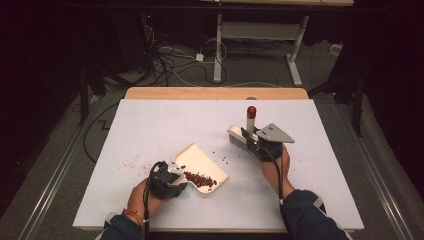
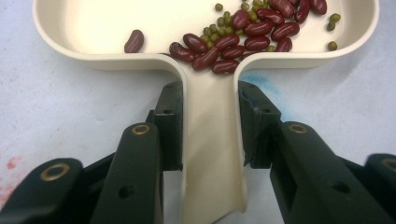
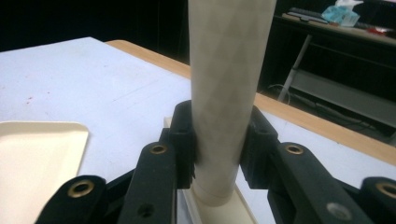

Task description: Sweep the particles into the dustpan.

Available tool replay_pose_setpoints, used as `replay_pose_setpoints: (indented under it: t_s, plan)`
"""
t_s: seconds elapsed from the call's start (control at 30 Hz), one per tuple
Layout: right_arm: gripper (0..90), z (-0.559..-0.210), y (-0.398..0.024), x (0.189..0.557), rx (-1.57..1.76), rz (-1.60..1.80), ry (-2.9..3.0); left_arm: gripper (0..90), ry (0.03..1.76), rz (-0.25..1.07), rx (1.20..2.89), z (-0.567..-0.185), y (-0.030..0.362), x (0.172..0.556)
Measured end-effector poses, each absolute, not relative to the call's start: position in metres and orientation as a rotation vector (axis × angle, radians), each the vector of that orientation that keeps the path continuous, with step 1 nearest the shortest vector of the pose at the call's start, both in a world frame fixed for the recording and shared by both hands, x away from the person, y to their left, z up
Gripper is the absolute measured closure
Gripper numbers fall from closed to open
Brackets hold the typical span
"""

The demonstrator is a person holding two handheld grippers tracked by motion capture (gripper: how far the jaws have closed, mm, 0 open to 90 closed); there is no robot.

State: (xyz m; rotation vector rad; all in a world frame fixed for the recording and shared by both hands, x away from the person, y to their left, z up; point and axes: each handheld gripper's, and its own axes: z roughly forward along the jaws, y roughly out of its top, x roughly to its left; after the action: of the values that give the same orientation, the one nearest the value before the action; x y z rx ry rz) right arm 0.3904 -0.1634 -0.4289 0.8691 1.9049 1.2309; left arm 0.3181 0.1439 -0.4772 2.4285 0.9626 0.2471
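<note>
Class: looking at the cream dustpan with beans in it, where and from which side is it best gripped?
Grip the dustpan by its narrow handle, coming from behind the pan, as the left gripper does, one jaw on each side. The handle fits between the jaws, and the level pan keeps the beans in.

The dustpan (image 2: pixel 93 28) looks like smooth, glossy cream plastic. The brush handle (image 3: pixel 229 84) is matt and faintly diamond-textured. The surface (image 1: pixel 150 125) has a matt white covering over a wooden edge.

Table (image 1: pixel 150 125) carried white sheet, bare wooden edge showing along far side. Cream dustpan (image 1: pixel 197 159) lay flat on it near front, beans inside. Few loose beans (image 1: pixel 220 156) lay beside dustpan. Reddish specks (image 1: pixel 131 162) marked sheet at left.
</note>
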Motion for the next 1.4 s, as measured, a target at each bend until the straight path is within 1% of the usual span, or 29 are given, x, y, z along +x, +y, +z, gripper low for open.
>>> replay_pose_setpoints:
  t_s: [0.23,0.43,0.7,0.97,1.2,1.4]
  plan:
    - [70.0,-0.434,-0.138,0.376,0.846,1.304,1.977,63.6,0.964,0.268,2.422,-0.478,0.136,0.319]
    - [70.0,-0.437,-0.116,0.358,0.789,1.382,2.014,63.6,0.969,0.260,2.416,-0.478,0.132,0.322]
    - [71.0,-0.433,-0.107,0.343,0.730,1.419,2.049,63.6,0.966,0.257,2.416,-0.478,0.131,0.324]
    - [71.0,-0.423,-0.109,0.338,0.703,1.431,2.030,63.7,0.951,0.239,2.431,-0.474,0.139,0.318]
    - [71.0,-0.408,-0.131,0.345,0.727,1.421,1.963,63.7,0.962,0.212,2.436,-0.475,0.152,0.312]
    - [71.0,-0.412,-0.146,0.344,0.738,1.351,1.972,63.7,0.966,0.216,2.443,-0.475,0.154,0.308]
